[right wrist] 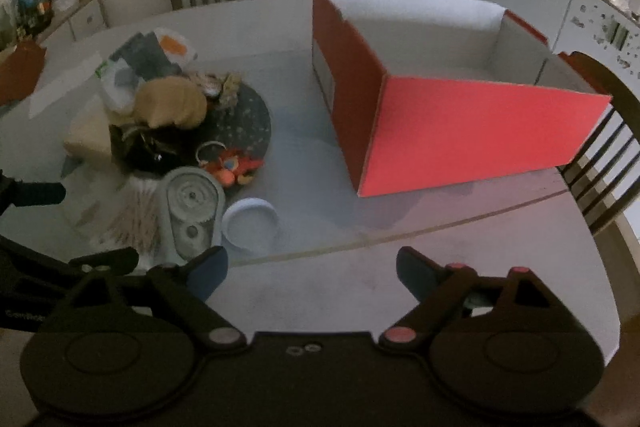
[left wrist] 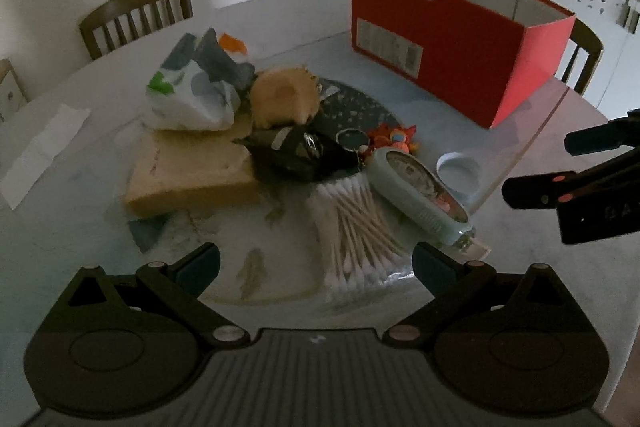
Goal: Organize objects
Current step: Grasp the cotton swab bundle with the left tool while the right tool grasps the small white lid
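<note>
Your left tongs [left wrist: 316, 263] stand apart, empty, above the near edge of the tabletop [left wrist: 420, 99], facing the clutter. Directly ahead lies the bundle of cotton swabs [left wrist: 356, 227], with the pale blue case [left wrist: 418, 193] touching its right side and the white lid [right wrist: 250, 223] just beyond. Your right tongs [right wrist: 312, 267] are also apart and empty. The red box [right wrist: 460, 131] stands open at far right.

left hand-held gripper [left wrist: 316, 263]: jaws apart, seemingly empty | right hand-held gripper [right wrist: 312, 267]: same
</note>
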{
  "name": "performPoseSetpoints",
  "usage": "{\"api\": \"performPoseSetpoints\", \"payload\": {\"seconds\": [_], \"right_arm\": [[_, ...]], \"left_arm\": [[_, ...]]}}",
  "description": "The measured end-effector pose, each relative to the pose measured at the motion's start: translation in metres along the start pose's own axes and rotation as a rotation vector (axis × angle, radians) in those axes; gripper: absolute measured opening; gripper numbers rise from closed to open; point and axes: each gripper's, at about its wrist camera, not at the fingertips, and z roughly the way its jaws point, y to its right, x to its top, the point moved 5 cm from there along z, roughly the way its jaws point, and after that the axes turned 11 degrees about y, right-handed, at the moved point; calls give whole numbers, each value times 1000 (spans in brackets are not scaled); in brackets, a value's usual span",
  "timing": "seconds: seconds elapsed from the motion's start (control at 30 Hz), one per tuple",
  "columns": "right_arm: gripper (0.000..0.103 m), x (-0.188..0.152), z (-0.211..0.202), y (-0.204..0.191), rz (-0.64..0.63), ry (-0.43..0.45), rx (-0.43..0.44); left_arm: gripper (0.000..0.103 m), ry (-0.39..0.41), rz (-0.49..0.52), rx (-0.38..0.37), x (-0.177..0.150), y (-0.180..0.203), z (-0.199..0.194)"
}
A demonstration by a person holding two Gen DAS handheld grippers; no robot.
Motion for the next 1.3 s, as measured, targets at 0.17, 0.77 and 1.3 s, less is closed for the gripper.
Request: {"api": "performPoseSetpoints", "payload": {"seconds": [0.17, 0.77, 1.3], "right_arm": [[88, 0, 17, -2, -38, -24, 30], [62, 8, 42, -12, -104, -13, 130], [37, 9, 20, -13, -89, 19, 161]], "left_arm": [[102, -13, -20, 6, 0, 3, 9], [73, -16, -53, 7, 3, 8, 20], [35, -6, -46, -27, 5, 17, 3]]}}
